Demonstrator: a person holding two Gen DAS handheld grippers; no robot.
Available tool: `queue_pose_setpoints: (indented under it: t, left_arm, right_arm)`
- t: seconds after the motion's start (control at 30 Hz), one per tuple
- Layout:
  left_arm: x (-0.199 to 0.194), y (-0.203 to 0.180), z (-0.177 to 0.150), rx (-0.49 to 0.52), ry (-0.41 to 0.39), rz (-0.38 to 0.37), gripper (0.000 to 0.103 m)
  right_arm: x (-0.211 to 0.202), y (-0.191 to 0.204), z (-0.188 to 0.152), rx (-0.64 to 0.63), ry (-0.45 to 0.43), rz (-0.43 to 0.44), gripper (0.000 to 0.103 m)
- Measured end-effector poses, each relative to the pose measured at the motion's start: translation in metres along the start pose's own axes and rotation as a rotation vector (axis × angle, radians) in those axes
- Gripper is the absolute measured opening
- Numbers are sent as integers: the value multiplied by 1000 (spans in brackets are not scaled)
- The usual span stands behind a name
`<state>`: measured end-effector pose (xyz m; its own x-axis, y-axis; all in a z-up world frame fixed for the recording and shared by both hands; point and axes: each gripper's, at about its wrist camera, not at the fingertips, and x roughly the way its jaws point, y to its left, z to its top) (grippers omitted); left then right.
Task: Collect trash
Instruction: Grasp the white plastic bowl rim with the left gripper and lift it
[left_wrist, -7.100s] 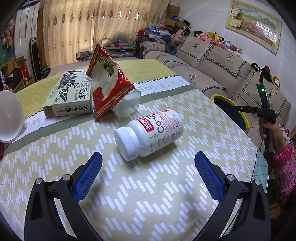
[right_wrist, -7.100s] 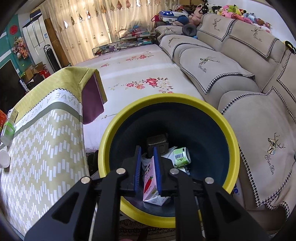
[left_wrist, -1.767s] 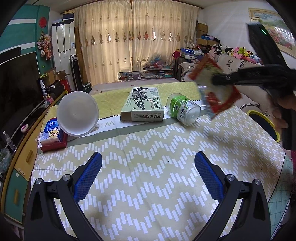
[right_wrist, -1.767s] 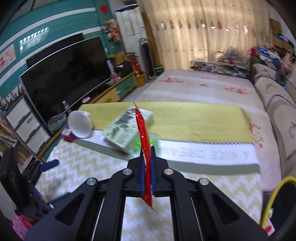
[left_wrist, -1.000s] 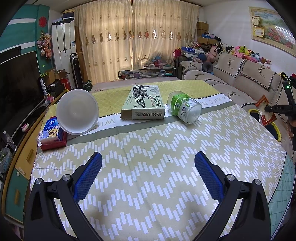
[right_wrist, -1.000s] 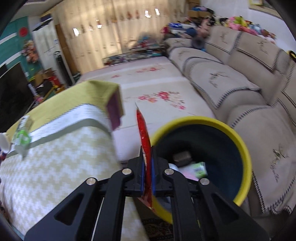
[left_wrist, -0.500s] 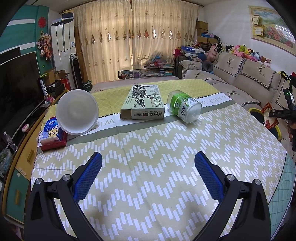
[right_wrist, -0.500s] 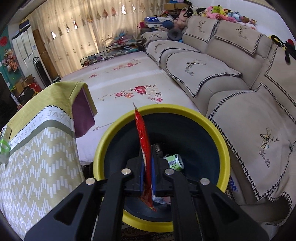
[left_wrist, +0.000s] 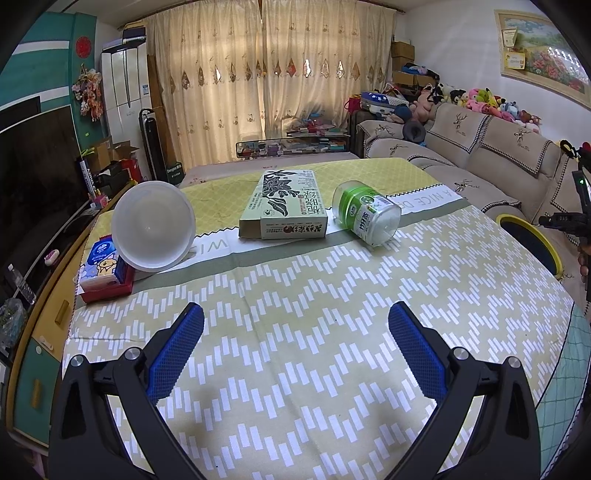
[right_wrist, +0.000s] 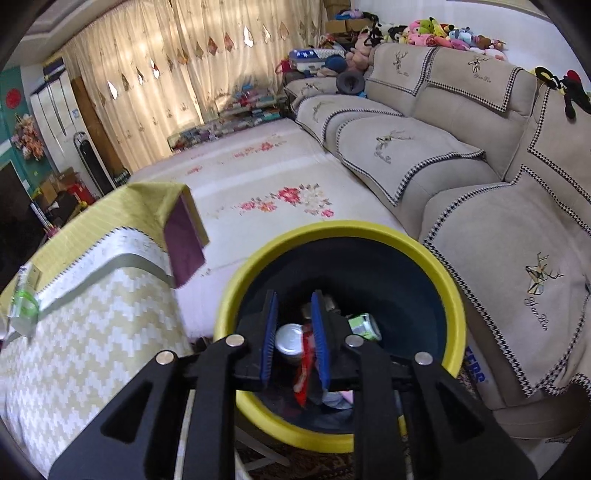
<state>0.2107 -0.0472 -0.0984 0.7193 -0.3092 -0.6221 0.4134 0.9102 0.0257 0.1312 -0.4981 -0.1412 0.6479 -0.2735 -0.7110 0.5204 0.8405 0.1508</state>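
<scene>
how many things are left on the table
4: a bowl on its side at left, a tissue pack beside it, a box mid-table, a jar lying to its right.

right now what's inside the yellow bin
Inside the bin: a red wrapper dropping below the right gripper, a white bottle and a green can. The gripper covers the rest.

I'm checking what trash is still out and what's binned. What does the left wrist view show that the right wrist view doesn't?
Only the left wrist view shows the green tea box, the white bowl, the tissue pack and the open left gripper.

Only the right wrist view shows the bin's contents: the red wrapper falling between the parted fingers of the right gripper, plus cans.

Both show the yellow-rimmed bin, the green-labelled bottle and the tablecloth.
</scene>
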Motion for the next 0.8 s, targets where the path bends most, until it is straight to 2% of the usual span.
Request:
queue_pose_setpoints:
  t: [0.1,0.2,0.3,0.4,0.5,0.67,0.8]
  left_arm:
    - [5,0,5,-13,26,5,98]
    - [11,3,16,-17,71,20,98]
    - [22,9,34,-6,107,87,98]
    - [40,29,53,-44,125,135,98]
    - [64,54,69,-88,137,152,98]
    - [105,84,80,-106,176,234,86]
    - [127,106,87,-162,202,270,84]
  right_arm:
    - [-12,14,-3,-13,-42,25,27]
    - [-24,28,-10,-36,-87,48,28]
    - [-36,40,-14,-61,-138,43,28]
    - [-41,51,-19,-88,-170,37,32]
    - [-39,60,-25,-115,-174,36,33]
    - [-33,66,-29,-119,-160,66,33]
    - [-32,69,-30,-122,-163,66,36]
